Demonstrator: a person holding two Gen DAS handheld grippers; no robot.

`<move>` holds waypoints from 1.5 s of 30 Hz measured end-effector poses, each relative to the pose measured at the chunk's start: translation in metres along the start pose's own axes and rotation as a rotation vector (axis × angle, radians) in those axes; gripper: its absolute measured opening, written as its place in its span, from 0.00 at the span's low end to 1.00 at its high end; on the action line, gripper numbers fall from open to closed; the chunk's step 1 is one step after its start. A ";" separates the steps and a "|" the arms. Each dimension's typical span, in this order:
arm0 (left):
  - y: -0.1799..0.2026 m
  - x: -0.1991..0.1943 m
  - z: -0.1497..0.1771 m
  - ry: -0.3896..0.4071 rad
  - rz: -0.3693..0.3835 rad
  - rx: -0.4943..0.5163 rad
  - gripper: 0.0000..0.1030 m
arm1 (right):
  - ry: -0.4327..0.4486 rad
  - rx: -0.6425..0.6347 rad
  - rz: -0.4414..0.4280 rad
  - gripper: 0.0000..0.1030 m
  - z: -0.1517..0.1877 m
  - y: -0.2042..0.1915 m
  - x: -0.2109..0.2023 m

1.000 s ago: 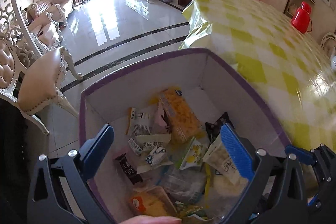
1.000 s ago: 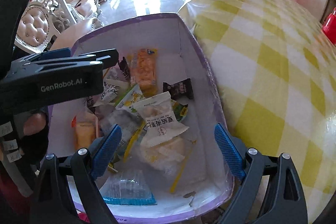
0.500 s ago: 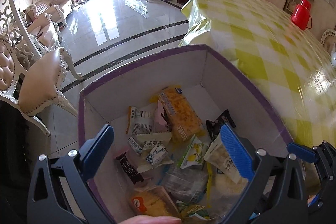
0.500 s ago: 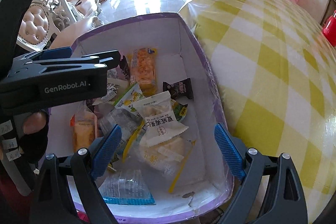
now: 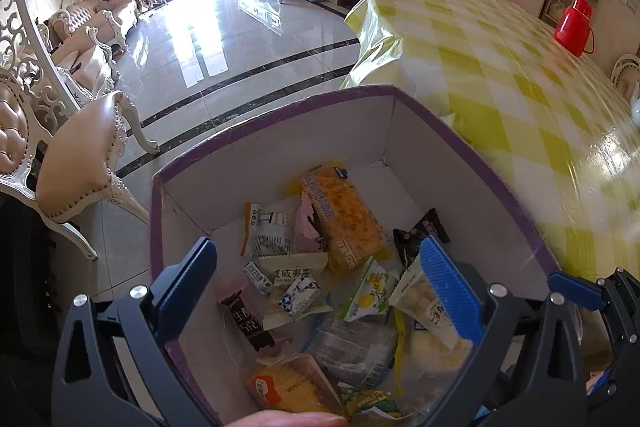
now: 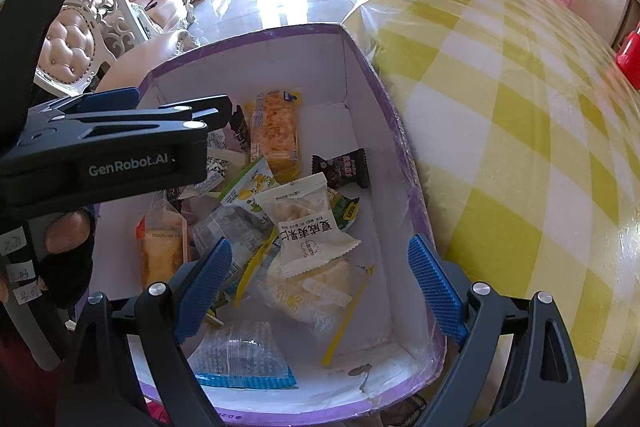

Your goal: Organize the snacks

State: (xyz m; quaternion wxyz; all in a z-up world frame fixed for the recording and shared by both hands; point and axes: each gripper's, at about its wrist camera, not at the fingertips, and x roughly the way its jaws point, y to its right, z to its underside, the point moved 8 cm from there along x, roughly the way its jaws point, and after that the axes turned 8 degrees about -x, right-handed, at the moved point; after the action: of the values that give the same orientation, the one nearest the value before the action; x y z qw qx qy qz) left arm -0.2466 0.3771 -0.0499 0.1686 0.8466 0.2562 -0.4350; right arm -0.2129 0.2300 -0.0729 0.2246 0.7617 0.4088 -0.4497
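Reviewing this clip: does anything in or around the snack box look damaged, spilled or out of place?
The purple-edged box is damaged: its near bottom edge is torn, with a ragged hole in the white lining. The snacks lie in a loose, overlapping heap, but none has spilled out. Both tongs hang open above, holding nothing.

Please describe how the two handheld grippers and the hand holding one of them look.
Both the left gripper and the right gripper have black frames, ribbed blue pads and silver bolts. The left one bears white "GenRobot.AI" lettering. The hand wears a black fingerless glove.
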 end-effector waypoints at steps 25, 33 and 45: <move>-0.002 0.001 0.002 -0.005 -0.001 -0.001 0.99 | 0.004 -0.013 -0.005 0.84 0.005 -0.003 -0.002; -0.003 0.001 0.003 -0.006 -0.001 0.001 0.99 | 0.005 -0.015 -0.006 0.84 0.006 -0.004 -0.003; -0.003 0.001 0.003 -0.006 -0.001 0.001 0.99 | 0.005 -0.015 -0.006 0.84 0.006 -0.004 -0.003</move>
State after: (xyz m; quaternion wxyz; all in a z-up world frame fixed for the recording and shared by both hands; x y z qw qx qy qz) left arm -0.2498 0.3782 -0.0520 0.1686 0.8454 0.2556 -0.4377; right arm -0.2197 0.2269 -0.0735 0.2281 0.7598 0.4151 -0.4454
